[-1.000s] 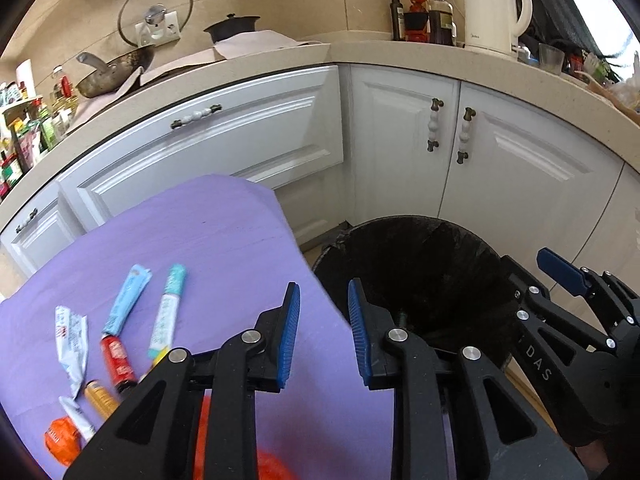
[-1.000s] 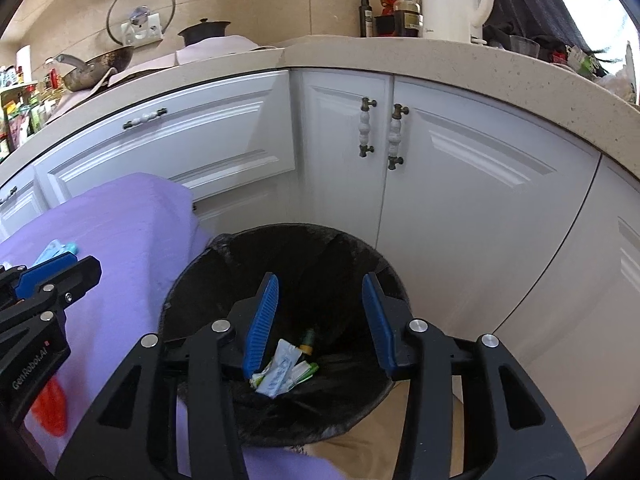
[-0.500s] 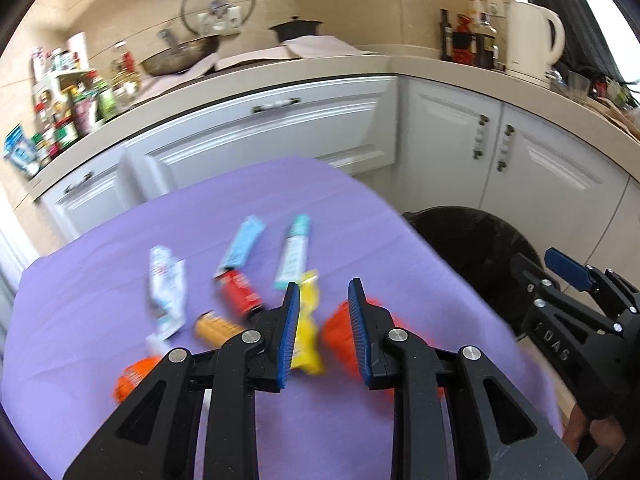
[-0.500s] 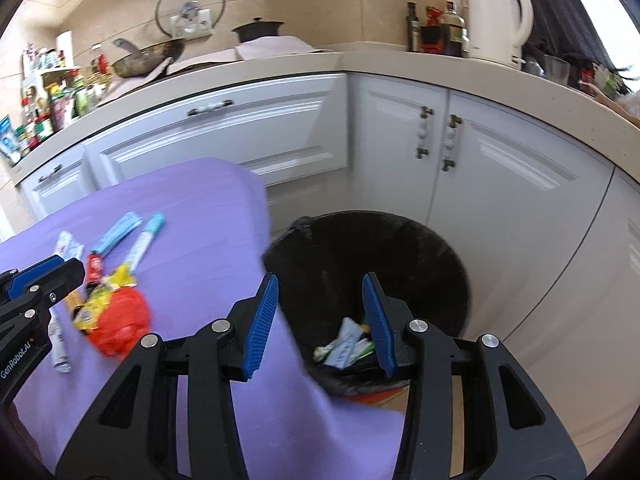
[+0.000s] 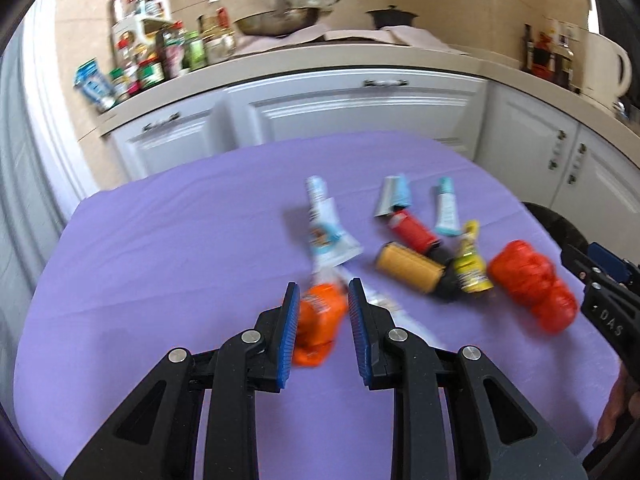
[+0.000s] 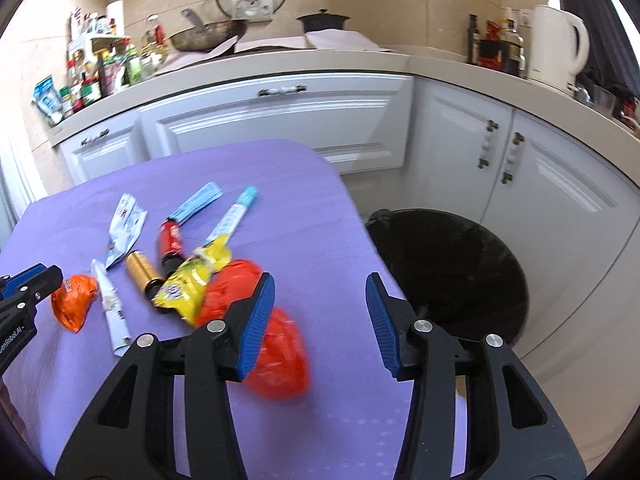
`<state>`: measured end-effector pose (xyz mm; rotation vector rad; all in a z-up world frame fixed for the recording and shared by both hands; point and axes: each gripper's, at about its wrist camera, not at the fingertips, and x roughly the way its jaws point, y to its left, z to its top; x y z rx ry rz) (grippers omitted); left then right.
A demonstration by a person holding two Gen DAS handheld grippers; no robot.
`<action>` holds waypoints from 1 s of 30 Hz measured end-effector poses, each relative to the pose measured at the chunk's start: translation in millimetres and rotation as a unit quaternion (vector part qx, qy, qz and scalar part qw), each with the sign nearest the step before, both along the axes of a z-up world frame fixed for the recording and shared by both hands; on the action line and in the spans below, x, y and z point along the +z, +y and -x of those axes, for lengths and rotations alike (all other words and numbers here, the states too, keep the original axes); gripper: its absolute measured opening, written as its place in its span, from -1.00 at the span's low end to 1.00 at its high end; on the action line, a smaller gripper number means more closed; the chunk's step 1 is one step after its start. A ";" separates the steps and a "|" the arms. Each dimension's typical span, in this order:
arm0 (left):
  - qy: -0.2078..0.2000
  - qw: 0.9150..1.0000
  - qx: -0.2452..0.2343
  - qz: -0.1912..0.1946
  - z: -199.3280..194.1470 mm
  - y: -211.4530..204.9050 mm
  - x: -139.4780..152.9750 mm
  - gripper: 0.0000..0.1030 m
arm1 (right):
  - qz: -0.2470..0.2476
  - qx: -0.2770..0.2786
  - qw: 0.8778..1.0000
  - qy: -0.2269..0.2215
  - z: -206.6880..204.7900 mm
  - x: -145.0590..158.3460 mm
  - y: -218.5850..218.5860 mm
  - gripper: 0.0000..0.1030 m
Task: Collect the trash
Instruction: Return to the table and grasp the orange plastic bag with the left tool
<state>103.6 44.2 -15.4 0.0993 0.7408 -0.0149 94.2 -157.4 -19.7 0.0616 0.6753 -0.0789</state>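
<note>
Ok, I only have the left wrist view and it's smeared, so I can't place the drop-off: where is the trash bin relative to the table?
Observer: The black-lined trash bin stands on the floor just off the right edge of the purple table, in front of the white cabinet doors.
Operator: Is the right gripper carrying anything?
Observer: No. The right gripper is open, jaws wide, with nothing between them.
Operator: What's nearest to it?
Observer: The crumpled red wrapper, partly hidden behind its left finger, with the yellow packet right beside it.
</note>
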 end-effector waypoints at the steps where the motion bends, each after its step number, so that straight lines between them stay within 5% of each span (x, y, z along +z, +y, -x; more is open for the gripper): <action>1: 0.000 1.000 0.006 0.000 1.7 7.3 -2.1 -0.36 | 0.001 0.003 1.000 0.001 -0.5 -0.6 3.0 -0.01; 15: 0.005 1.000 0.000 0.024 3.8 26.6 -16.4 0.33 | 0.001 0.004 1.000 0.008 -3.1 -4.1 9.2 0.14; 20: 0.020 1.000 -0.013 0.006 -7.9 20.1 -27.8 0.33 | -0.002 0.008 1.000 0.008 -3.6 -3.7 9.0 0.15; 25: 0.044 0.999 -0.017 0.021 -14.7 23.4 -34.9 -0.13 | -0.003 0.009 1.000 0.008 -3.7 -3.3 9.3 0.16; 30: 0.042 0.999 -0.017 0.016 -12.1 23.3 -35.2 -0.15 | -0.003 0.010 1.000 0.008 -3.9 -3.2 9.4 0.16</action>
